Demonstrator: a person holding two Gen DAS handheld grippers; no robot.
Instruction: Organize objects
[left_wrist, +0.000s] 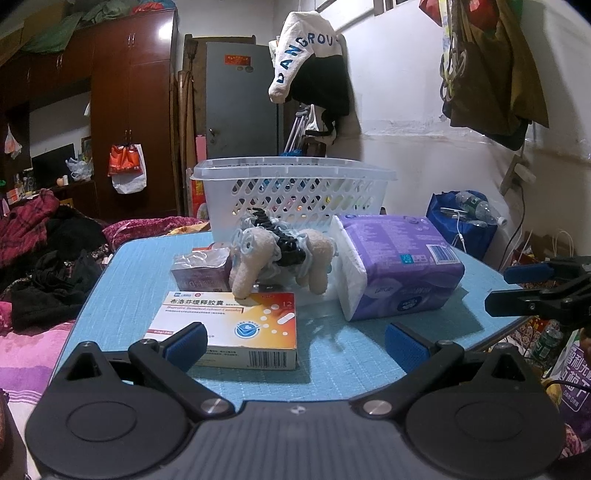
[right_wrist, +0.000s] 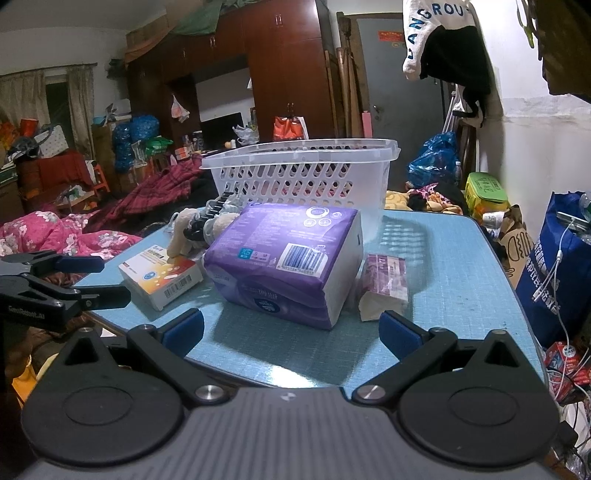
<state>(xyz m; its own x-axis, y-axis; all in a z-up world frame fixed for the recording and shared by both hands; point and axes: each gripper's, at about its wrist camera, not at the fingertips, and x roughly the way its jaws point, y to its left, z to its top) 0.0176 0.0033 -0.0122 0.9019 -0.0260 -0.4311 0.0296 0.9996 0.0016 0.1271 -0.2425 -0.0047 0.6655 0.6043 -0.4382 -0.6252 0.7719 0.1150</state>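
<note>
A white plastic basket (left_wrist: 295, 192) (right_wrist: 303, 177) stands at the far side of the blue table (left_wrist: 325, 369) (right_wrist: 443, 266). In front of it lie a beige plush toy (left_wrist: 280, 254) (right_wrist: 184, 225) with a black hair claw on it, an orange-and-white medicine box (left_wrist: 236, 328) (right_wrist: 162, 273), a purple tissue pack (left_wrist: 399, 266) (right_wrist: 288, 262) and a small pink packet (left_wrist: 201, 271) (right_wrist: 386, 284). My left gripper (left_wrist: 295, 343) is open and empty, just short of the medicine box. My right gripper (right_wrist: 291, 332) is open and empty, in front of the tissue pack.
A bed with pink bedding and dark clothes (left_wrist: 40, 258) (right_wrist: 55, 229) lies left of the table. A blue bag (left_wrist: 465, 221) (right_wrist: 554, 266) stands at the right. Clothes (left_wrist: 314, 62) hang on the wall behind the basket. The right gripper shows at the right edge of the left wrist view (left_wrist: 535, 291).
</note>
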